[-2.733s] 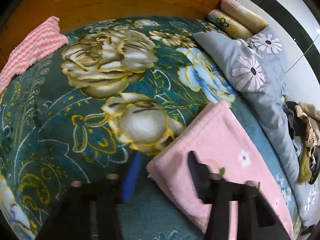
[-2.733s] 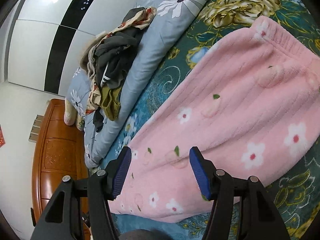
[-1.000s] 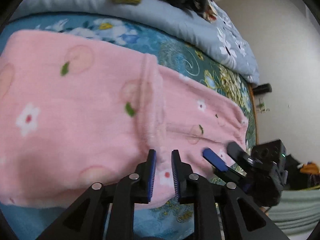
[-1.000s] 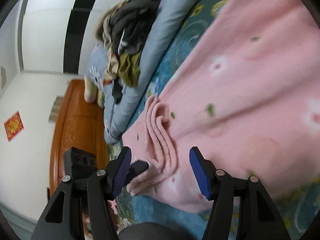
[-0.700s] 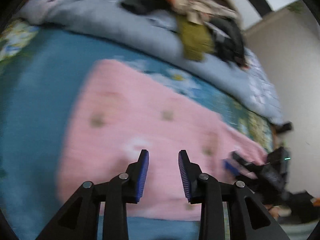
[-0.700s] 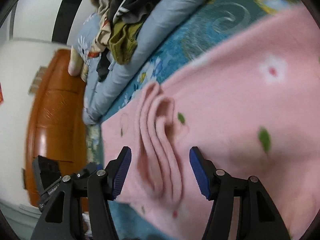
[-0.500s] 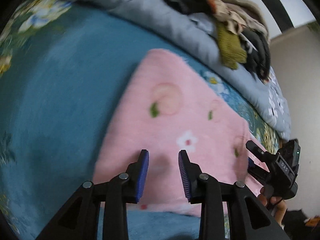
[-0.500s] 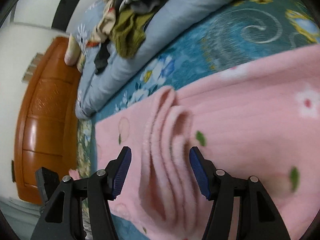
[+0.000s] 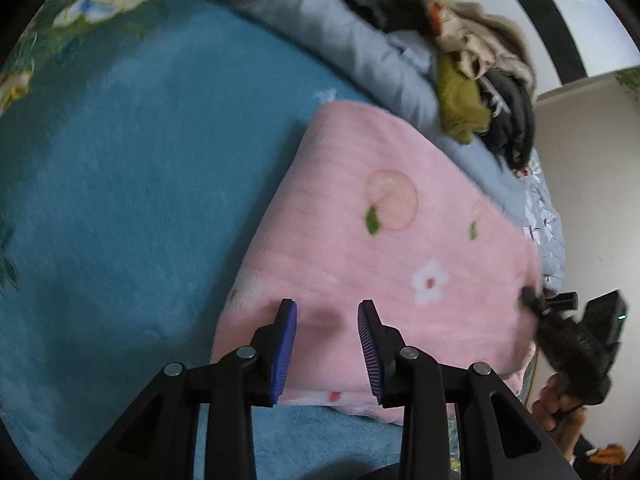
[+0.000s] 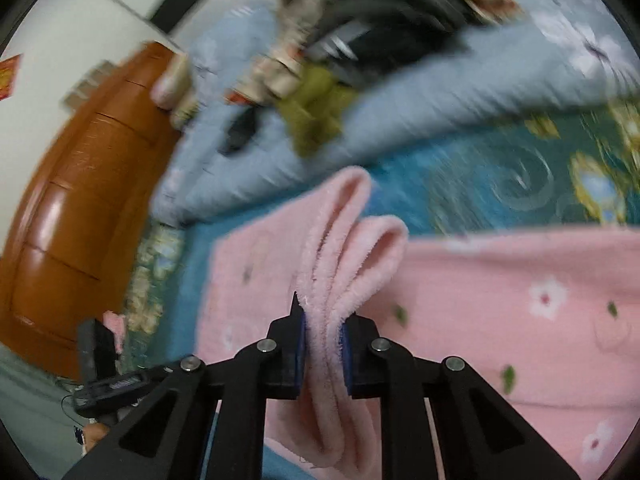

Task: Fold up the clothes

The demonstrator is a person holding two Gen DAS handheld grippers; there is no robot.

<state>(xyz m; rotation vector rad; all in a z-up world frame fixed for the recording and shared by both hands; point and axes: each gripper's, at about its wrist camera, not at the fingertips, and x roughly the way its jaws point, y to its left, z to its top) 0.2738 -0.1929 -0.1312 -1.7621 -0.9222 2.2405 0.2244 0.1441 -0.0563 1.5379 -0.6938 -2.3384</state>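
A pink fleece garment (image 9: 384,240) with white flowers and green leaves lies on the bed. My left gripper (image 9: 327,336) is open and empty, its fingertips over the garment's near left corner. My right gripper (image 10: 323,344) is shut on a bunched fold of the pink garment (image 10: 340,264), which stands up in ridges between its blue pads. The right gripper also shows at the right edge of the left wrist view (image 9: 568,328), at the garment's far end.
The teal floral bedspread (image 9: 120,200) spreads to the left. A grey-blue flowered duvet (image 9: 340,28) runs along the far side with a heap of dark and olive clothes (image 9: 472,72) on it. A wooden headboard (image 10: 68,208) stands at left in the right wrist view.
My right gripper has closed on the bunched fold of the pink garment. My left gripper let go, opened and swung back to the garment's other end.
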